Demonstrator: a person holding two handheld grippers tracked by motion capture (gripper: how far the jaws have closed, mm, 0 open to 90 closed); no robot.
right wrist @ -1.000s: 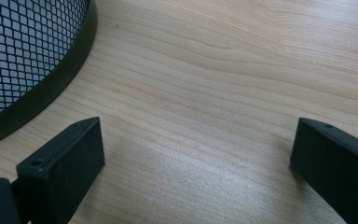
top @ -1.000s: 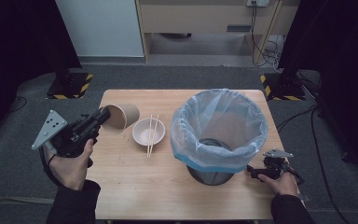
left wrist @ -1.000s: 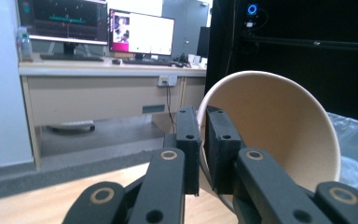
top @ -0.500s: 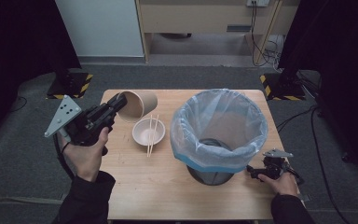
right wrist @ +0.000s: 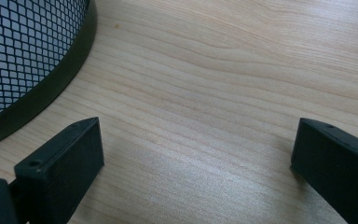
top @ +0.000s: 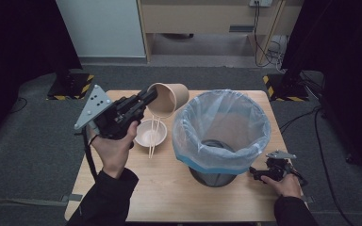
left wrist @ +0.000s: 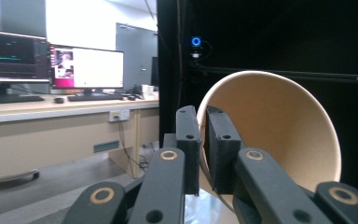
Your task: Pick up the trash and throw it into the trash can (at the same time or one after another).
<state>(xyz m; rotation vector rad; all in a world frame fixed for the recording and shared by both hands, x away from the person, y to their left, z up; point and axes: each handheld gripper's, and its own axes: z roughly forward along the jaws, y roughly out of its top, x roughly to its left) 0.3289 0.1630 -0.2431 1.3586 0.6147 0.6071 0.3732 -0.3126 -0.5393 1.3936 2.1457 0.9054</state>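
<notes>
Brown paper cup hangs pinched by its rim in the left gripper; right gripper rests wide apart on the table.

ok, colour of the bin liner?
Pale translucent blue bin liner, over a black mesh bin. Best in the high view.

both arms wear dark sleeves. the left gripper is black, with a grey three-cornered plate full of little holes and a black cable hanging down. its jaws show brass-coloured rings (like tiny coins). the right gripper is black too, with a small grey plate.
</notes>
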